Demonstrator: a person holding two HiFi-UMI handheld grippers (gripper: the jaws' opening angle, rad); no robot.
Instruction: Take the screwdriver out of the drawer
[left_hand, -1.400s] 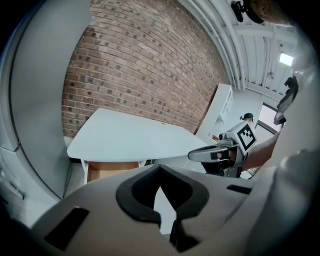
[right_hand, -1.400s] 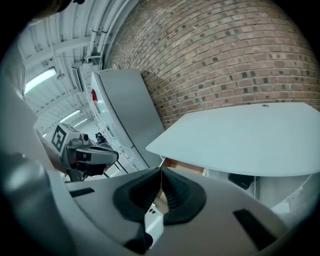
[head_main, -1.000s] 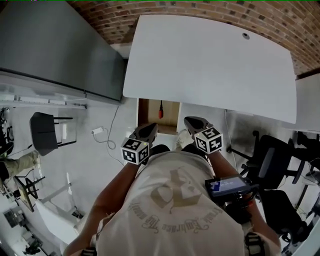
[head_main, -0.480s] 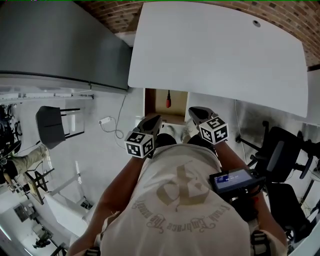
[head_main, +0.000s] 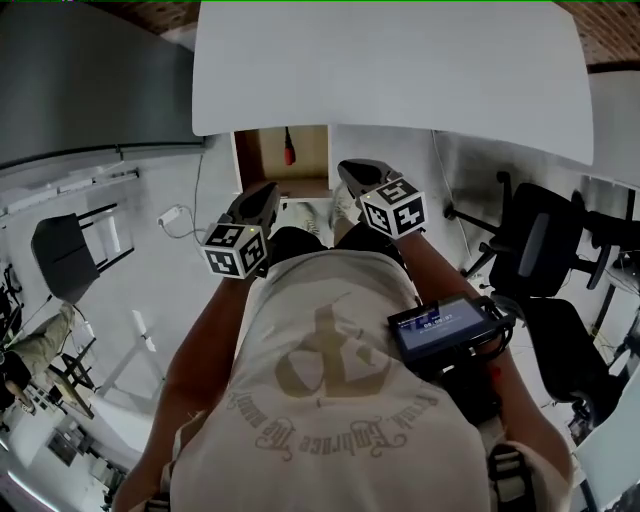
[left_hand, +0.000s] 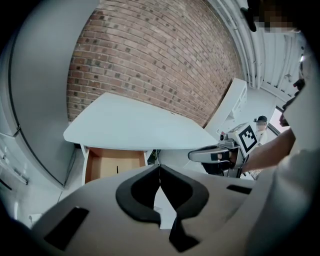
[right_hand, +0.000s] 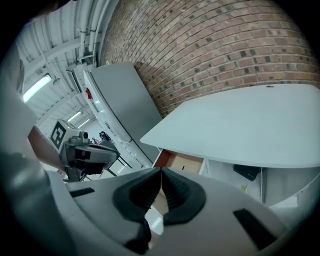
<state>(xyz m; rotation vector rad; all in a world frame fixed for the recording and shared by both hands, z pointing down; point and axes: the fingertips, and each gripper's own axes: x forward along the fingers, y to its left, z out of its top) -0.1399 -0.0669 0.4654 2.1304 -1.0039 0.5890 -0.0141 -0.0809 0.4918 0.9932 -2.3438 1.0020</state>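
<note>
The wooden drawer (head_main: 262, 165) stands pulled out under the white table top (head_main: 390, 70). In it lies the screwdriver (head_main: 289, 150), its red handle showing in the head view. My left gripper (head_main: 262, 196) and right gripper (head_main: 351, 173) hover side by side just in front of the drawer, apart from it, both shut with nothing in them. In the left gripper view the drawer (left_hand: 112, 164) sits beyond the closed left gripper (left_hand: 159, 172), with the right gripper (left_hand: 210, 154) off to the side. The right gripper view shows the drawer (right_hand: 182, 162) past the closed right gripper (right_hand: 161, 175).
A tall grey cabinet (head_main: 90, 80) stands left of the table. A black office chair (head_main: 545, 250) is at the right, another chair (head_main: 65, 255) at the left. A white cable with a plug (head_main: 170, 215) lies on the floor. A brick wall (left_hand: 150, 60) backs the table.
Both grippers have sunk a little toward the drawer and stayed shut. The head view has shifted, so table and drawer now sit further left and higher in the picture.
</note>
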